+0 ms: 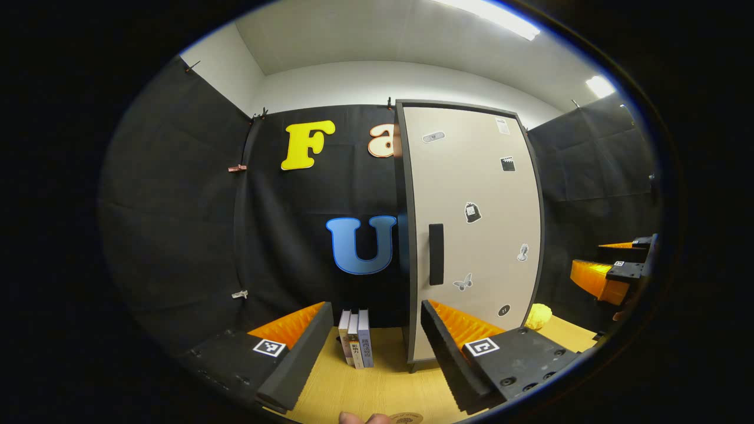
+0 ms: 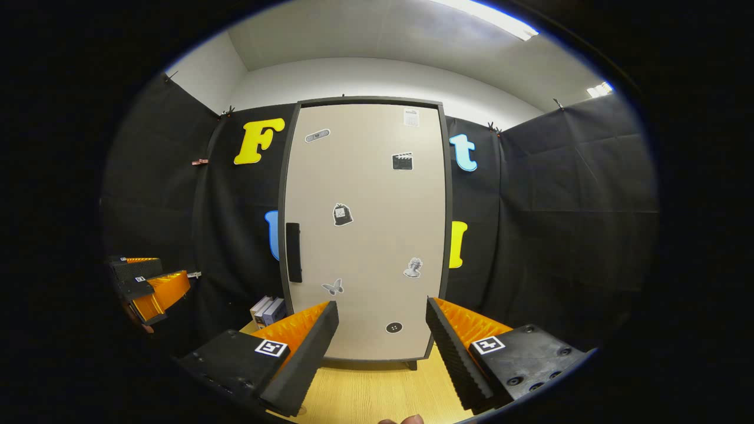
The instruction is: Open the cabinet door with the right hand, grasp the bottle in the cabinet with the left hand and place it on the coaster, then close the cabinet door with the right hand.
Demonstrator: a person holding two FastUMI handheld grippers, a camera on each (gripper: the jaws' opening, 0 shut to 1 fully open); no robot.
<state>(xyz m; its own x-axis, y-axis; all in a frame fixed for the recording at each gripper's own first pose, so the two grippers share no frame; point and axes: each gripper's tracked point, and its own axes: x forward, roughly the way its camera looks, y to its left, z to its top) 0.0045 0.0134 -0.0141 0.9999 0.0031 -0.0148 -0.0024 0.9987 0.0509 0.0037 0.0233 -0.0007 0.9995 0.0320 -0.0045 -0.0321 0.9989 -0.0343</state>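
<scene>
Both tongs wide open and empty, left tongs [image 1: 377, 341], right tongs [image 2: 383, 335], level, facing closed cabinet door [image 2: 365, 229]

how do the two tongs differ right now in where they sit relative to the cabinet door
The right tongs face the cabinet door squarely; the left tongs sit off to its left, facing its handle edge and the books. The door fills the right tongs' gap, but only half of the left's. Both are open, empty, and short of the closed door.

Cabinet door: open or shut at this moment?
Shut. In the right gripper view the door sits flush in its dark frame, no interior visible, and its handle is untouched.
</scene>
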